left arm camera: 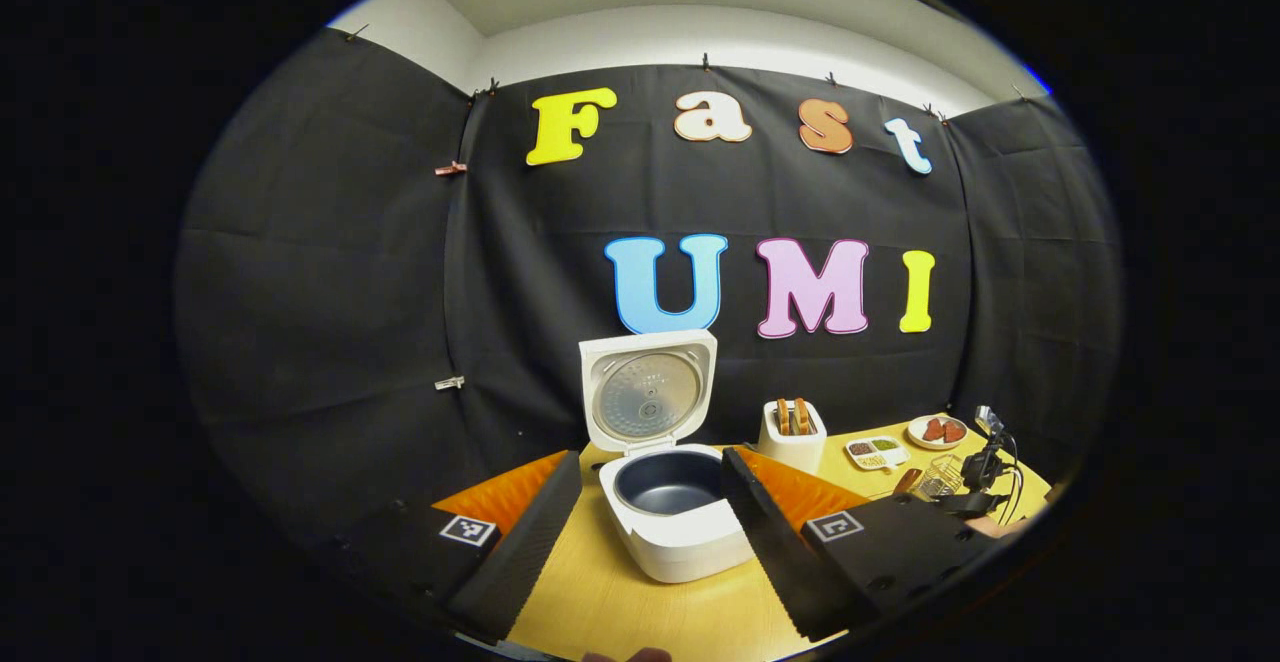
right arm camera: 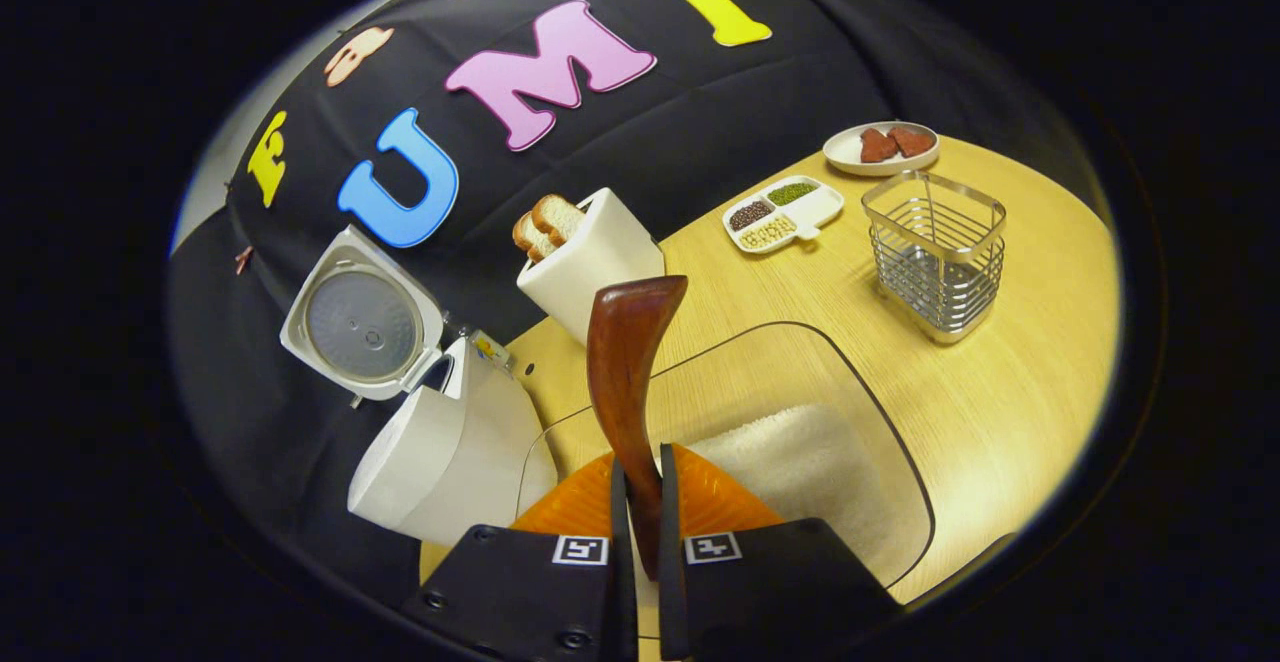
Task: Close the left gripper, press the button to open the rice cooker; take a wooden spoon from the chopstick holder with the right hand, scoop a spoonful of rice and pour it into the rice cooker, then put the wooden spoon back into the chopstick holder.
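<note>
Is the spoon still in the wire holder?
No. The holder stands empty, and the right gripper clamps the spoon over the rice.

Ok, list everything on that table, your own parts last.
rice cooker: one, white, lid up, left end of table
toaster: one, white, two bread slices in it, by the wall
divided dish: one, white, three fillings
plate: one, white, two reddish pieces
chopstick holder: one, metal wire
rice container: one, clear, white rice inside
table: one, light wood
wooden spoon: one, dark brown, in right tool
left tool: open, before cooker
right tool: shut on spoon handle
</note>
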Available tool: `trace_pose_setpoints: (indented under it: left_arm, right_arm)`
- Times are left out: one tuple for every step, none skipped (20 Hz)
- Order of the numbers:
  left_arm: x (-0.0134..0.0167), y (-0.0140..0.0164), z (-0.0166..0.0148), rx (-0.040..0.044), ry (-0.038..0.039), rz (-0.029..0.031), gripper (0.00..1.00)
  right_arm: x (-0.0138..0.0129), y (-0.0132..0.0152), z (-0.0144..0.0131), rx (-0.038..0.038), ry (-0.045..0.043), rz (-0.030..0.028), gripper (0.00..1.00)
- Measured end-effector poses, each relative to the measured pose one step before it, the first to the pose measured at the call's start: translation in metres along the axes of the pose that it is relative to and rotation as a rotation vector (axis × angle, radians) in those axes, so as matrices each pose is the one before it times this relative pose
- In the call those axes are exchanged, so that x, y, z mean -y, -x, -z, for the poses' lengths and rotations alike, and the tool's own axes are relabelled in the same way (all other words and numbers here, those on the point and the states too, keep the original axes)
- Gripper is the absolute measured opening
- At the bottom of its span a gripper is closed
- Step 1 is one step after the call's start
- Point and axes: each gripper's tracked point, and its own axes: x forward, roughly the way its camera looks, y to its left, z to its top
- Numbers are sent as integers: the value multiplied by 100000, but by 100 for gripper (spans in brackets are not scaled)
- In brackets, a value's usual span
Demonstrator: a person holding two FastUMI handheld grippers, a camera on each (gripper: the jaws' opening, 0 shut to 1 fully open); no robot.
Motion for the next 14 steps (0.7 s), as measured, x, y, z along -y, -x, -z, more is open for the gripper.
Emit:
trace_pose_setpoints:
  left_arm:
    - [93, 130, 2, 2, 372, -79, 97]
    - [110, 91, -96, 43, 285, -101, 97]
    - [81, 178, -27, 121, 93, -99, 97]
    - [91, 206, -93, 89, -115, -101, 97]
    - [130, 198, -5, 93, -216, -10, 97]
    - [57, 230, -77, -6, -227, -13, 97]
    - [97, 233, -9, 42, -168, 138, 97]
    - [74, 287, -58, -6, -124, 35, 97]
    - [-34, 127, 39, -32, -56, -22, 97]
    - [-30, 175, -40, -11, 17, -152, 97]
    - [-6, 140, 24, 68, 185, 0, 97]
    - [36, 158, -57, 178, 191, 105, 96]
    - [-70, 98, 45, 57, 196, 18, 96]
    - [-32, 68, -23, -87, 205, 21, 96]
  right_arm:
    - [-77, -70, 15, -258, -2357, -842, 13]
    - [23, 262, -43, -182, -2931, -996, 13]
    - [-19, 70, -113, -107, -3502, -974, 13]
    - [-19, 310, -165, -153, -3372, -723, 13]
    - [235, 231, -88, 172, -2349, -466, 13]
    - [186, 275, -311, 690, -1187, -462, 13]
    - [168, 287, -364, 605, -316, -505, 13]
    - [127, 479, -398, 741, -839, -537, 13]
    - [33, 370, -605, 1015, -2012, -908, 13]
    - [-62, 501, -720, 1406, -2956, -1335, 13]
    - [-203, 299, -867, 1883, -3245, -1369, 13]
    - [-401, 263, -803, 1669, -2483, -2387, 13]
    - [-299, 374, -683, 1066, -1707, -1875, 13]
    - [-50, 379, -548, 699, -1171, -865, 13]
